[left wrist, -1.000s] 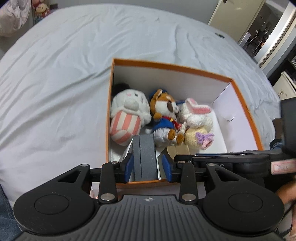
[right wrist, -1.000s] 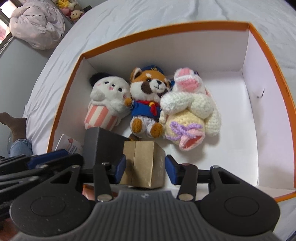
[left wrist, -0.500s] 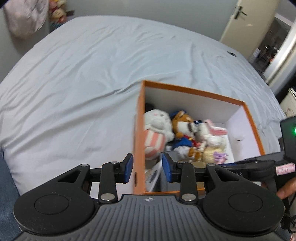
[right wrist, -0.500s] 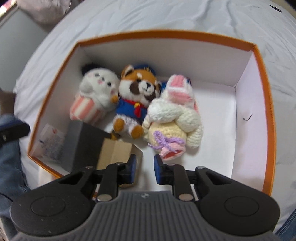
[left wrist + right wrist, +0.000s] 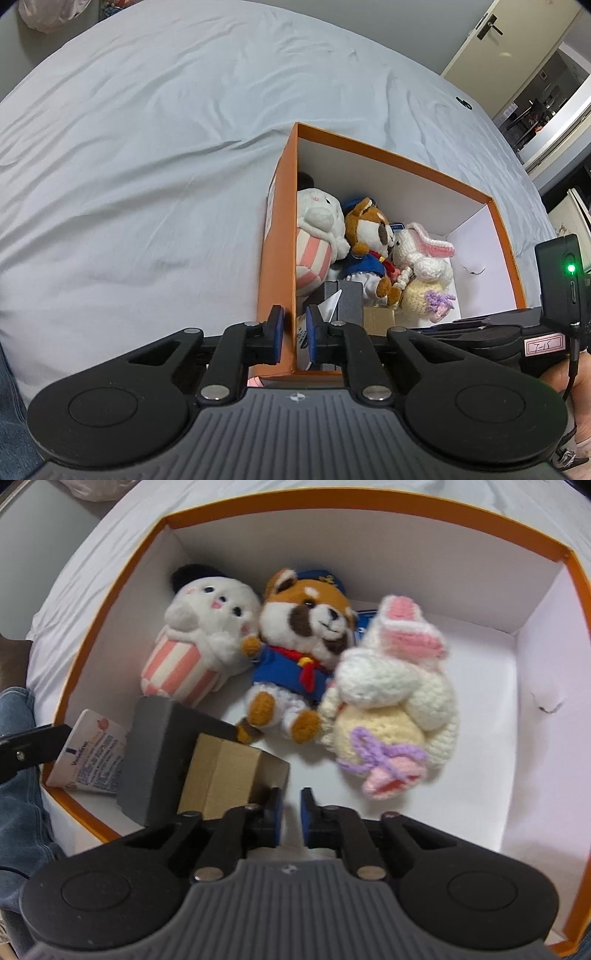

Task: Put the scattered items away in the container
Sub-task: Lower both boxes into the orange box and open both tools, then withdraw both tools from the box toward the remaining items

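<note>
Both claws empty; everything visible sits inside the orange box (image 5: 110, 602) on the bed (image 5: 147, 147).

Left to right in the box: card (image 5: 92, 757) propped in the near left corner, grey box (image 5: 159, 760) tilted beside it, brown carton (image 5: 225, 775) leaning on that, then popcorn plush (image 5: 195, 642), raccoon plush (image 5: 303, 642) and crochet rabbit (image 5: 391, 709) along the middle. Left gripper (image 5: 294, 336): jaws narrowly parted, straddling the box's left wall, apparently not pinching it. Right gripper (image 5: 291, 818): jaws nearly together, holding nothing, just beside the carton. Risks, as judged: the left claw drags or tips the box if withdrawn sideways; the right nudges the leaning carton and topples the grey box.
</note>
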Demonstrator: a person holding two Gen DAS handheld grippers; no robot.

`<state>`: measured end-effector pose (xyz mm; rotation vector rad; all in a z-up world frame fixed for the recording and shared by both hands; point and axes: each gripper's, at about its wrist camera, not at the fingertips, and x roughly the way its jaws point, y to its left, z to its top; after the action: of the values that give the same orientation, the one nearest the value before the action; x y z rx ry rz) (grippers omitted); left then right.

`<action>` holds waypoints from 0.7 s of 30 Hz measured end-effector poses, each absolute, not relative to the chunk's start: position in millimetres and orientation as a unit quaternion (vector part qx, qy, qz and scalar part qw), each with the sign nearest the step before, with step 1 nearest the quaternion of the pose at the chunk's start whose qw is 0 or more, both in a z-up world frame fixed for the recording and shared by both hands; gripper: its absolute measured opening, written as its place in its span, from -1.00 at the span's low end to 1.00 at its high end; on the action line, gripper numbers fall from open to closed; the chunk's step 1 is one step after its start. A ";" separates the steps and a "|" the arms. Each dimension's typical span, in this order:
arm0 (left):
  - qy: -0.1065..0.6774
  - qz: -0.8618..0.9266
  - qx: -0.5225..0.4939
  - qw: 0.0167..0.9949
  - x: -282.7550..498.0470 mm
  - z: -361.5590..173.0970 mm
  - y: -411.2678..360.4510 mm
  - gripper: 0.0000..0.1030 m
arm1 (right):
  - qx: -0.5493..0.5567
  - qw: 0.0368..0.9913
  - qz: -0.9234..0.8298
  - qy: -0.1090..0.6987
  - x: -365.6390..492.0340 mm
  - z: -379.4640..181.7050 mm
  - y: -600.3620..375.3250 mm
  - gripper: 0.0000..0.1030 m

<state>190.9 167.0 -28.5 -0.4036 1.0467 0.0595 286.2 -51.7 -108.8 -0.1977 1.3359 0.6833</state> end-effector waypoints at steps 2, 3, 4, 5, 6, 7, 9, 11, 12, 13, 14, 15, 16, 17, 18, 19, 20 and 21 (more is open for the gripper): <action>0.498 0.029 -0.191 0.845 191.3 -28.8 167.4 -0.73 | -0.087 0.724 0.316 0.606 284.1 -108.4 -48.0 -0.95; 0.498 0.028 -0.191 0.845 191.3 -28.8 167.5 -0.73 | -0.093 0.727 0.317 0.603 282.4 -107.6 -45.6 -0.95; 0.498 0.028 -0.192 0.845 191.1 -28.6 167.7 -0.73 | -0.101 0.730 0.317 0.597 281.0 -106.7 -43.8 -0.95; 0.498 0.027 -0.192 0.845 191.0 -28.4 167.9 -0.73 | -0.107 0.731 0.318 0.594 280.2 -106.0 -43.2 -0.95; 0.498 0.026 -0.193 0.845 190.9 -28.3 168.1 -0.73 | -0.108 0.732 0.318 0.592 279.8 -105.3 -43.7 -0.95; 0.498 0.026 -0.194 0.845 190.7 -28.6 168.8 -0.73 | -0.109 0.734 0.318 0.590 279.4 -104.2 -44.7 -0.95; 0.494 0.036 -0.195 0.846 188.5 -27.1 170.5 -0.71 | -0.119 0.744 0.315 0.577 277.0 -98.6 -47.9 -0.90; 0.483 0.046 -0.191 0.853 183.3 -22.2 170.8 -0.63 | -0.143 0.764 0.310 0.547 270.4 -90.6 -52.9 -0.87; 0.475 0.050 -0.190 0.858 179.2 -18.8 170.3 -0.63 | -0.155 0.776 0.308 0.528 265.0 -84.2 -56.3 -0.87; 0.466 0.057 -0.184 0.864 174.4 -14.8 168.8 -0.63 | -0.166 0.787 0.308 0.508 259.4 -77.8 -60.3 -0.86; 0.456 0.064 -0.173 0.870 169.6 -10.6 166.6 -0.63 | -0.174 0.797 0.307 0.490 253.6 -71.7 -64.4 -0.85; 0.446 0.068 -0.161 0.878 164.1 -6.0 163.2 -0.63 | -0.179 0.806 0.306 0.474 248.7 -66.4 -67.4 -0.81; 0.437 0.069 -0.151 0.884 158.6 -1.7 159.6 -0.63 | -0.180 0.814 0.307 0.459 244.6 -61.0 -70.6 -0.78; 0.429 0.066 -0.143 0.890 152.5 2.8 155.8 -0.63 | -0.177 0.822 0.308 0.445 238.4 -55.4 -77.1 -0.75; 0.422 0.061 -0.138 0.894 146.4 7.0 152.1 -0.63 | -0.171 0.829 0.309 0.433 235.1 -50.0 -82.5 -0.74; 0.417 0.054 -0.134 0.897 140.4 10.8 148.3 -0.63 | -0.162 0.836 0.312 0.421 231.9 -44.9 -88.9 -0.74; 0.413 0.047 -0.129 0.900 134.2 14.3 144.3 -0.63 | -0.150 0.842 0.317 0.409 224.8 -40.7 -98.3 -0.74; 0.407 0.040 -0.125 0.904 128.0 17.1 140.3 -0.63 | -0.139 0.848 0.322 0.398 218.9 -36.4 -105.7 -0.74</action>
<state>128.0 140.3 17.1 -0.2574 0.8421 0.0822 218.9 -105.7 -36.4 -0.2922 0.8397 0.6789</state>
